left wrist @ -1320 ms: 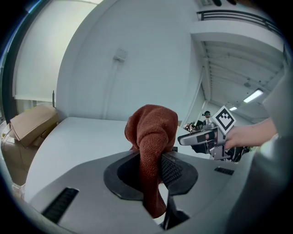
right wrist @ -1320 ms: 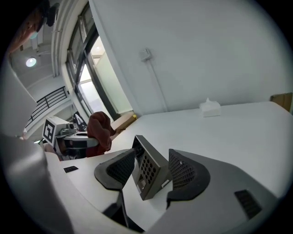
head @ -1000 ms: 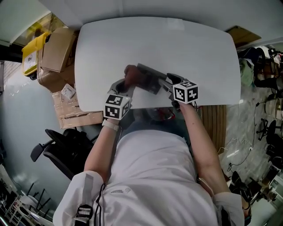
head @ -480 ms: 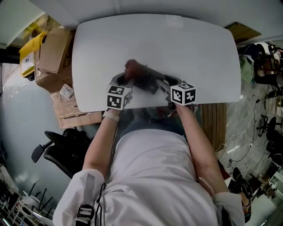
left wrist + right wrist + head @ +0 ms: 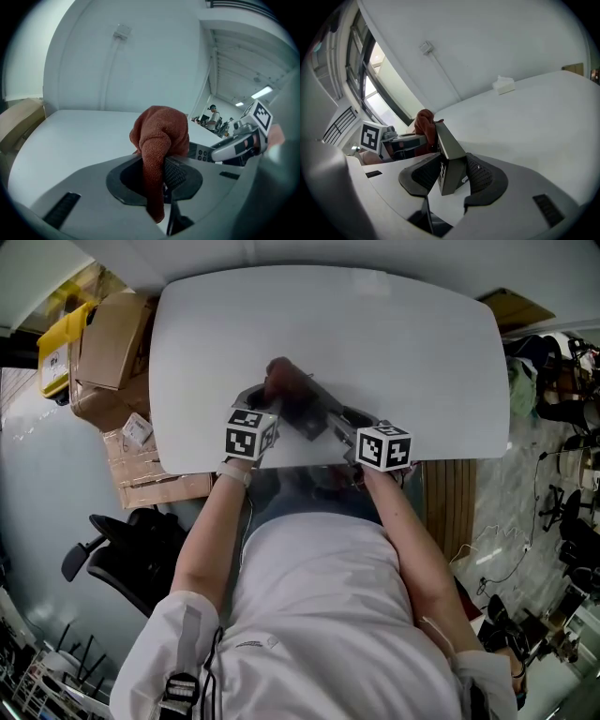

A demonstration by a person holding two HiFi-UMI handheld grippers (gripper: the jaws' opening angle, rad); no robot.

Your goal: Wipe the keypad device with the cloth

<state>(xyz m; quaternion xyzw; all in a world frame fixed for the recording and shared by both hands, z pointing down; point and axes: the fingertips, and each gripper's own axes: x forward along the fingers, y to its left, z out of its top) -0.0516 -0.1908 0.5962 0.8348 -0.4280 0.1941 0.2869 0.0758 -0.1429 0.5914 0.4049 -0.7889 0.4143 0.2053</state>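
The rust-red cloth (image 5: pixel 159 136) hangs bunched between the pads of my left gripper (image 5: pixel 161 180), which is shut on it. In the head view the cloth (image 5: pixel 278 373) rests at the left end of the dark grey keypad device (image 5: pixel 309 409), with my left gripper (image 5: pixel 267 401) just below it. The device (image 5: pixel 447 154) stands tilted on edge between the pads of my right gripper (image 5: pixel 449 178), whose jaws are closing on its near end; both pads touch it. Its keys (image 5: pixel 204 152) show beside the cloth. The device stays near the front edge of the white table (image 5: pixel 375 324).
A small white box (image 5: pixel 503 85) sits at the table's far edge. Cardboard boxes (image 5: pixel 112 343) and a yellow bin (image 5: pixel 54 352) stand on the floor at the left, with a black office chair (image 5: pixel 131 549) below them. The person's torso is close to the table's front edge.
Both grippers have drifted slightly toward the table's front edge, the right one down and left. The cloth stays on the device's left end.
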